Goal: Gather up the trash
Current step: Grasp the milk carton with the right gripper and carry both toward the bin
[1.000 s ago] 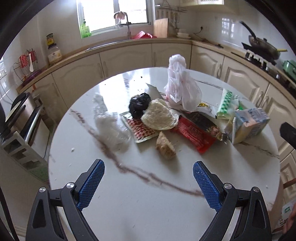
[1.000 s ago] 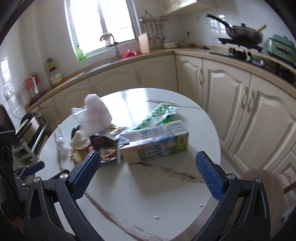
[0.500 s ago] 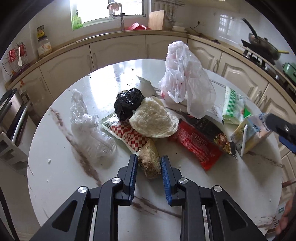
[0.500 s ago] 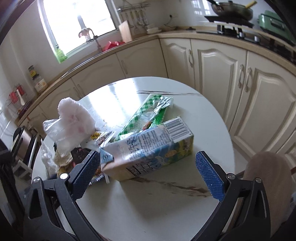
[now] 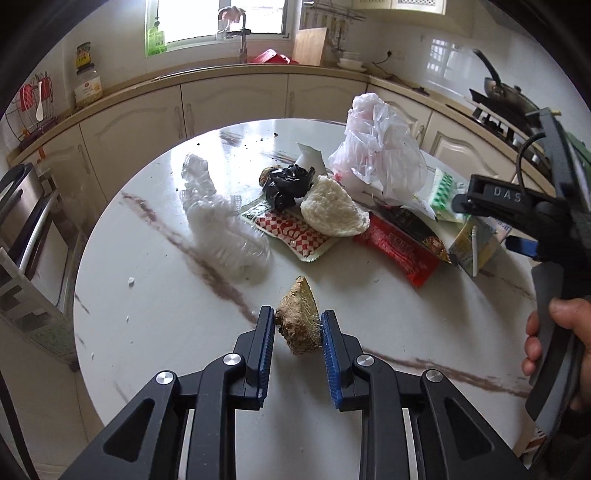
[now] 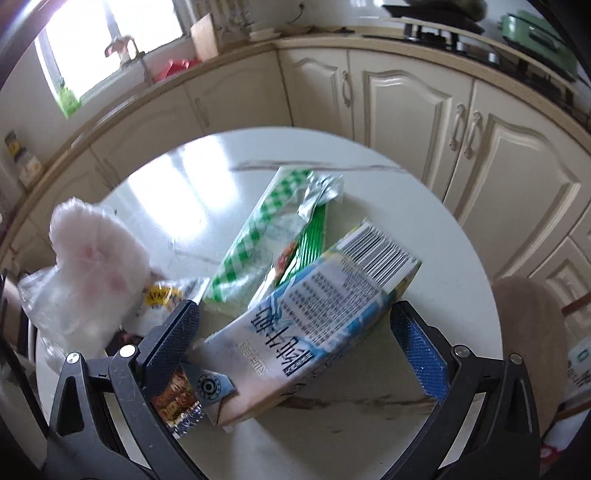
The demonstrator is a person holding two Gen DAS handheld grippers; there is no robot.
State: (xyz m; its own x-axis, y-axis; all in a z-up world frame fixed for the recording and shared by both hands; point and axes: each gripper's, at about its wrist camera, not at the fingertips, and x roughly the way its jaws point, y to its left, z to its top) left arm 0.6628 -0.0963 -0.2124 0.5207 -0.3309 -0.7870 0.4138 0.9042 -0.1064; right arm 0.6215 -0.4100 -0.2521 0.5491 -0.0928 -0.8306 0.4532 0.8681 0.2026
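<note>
My left gripper (image 5: 297, 325) is shut on a brown lump of food scrap (image 5: 299, 321), held above the round marble table (image 5: 166, 314). A trash pile lies beyond: a clear crumpled bag (image 5: 221, 225), black bag (image 5: 288, 184), white bun (image 5: 332, 214), red wrappers (image 5: 399, 243) and a pink-white plastic bag (image 5: 380, 147). My right gripper (image 6: 295, 332) is open, its jaws on either side of a blue-white drink carton (image 6: 314, 325), which also shows in the left wrist view (image 5: 476, 243). A green checked wrapper (image 6: 273, 236) lies behind the carton.
Cream kitchen cabinets (image 6: 406, 99) curve round the table. A stove with a pan (image 5: 498, 96) is at the right, a sink and window (image 5: 229, 22) at the back. A chair seat (image 6: 532, 325) stands by the table's right edge. A rack (image 5: 22, 206) stands at the left.
My left gripper has pulled back from the pile with the brown scrap in it. My right gripper has moved in, so the carton now lies between its open jaws.
</note>
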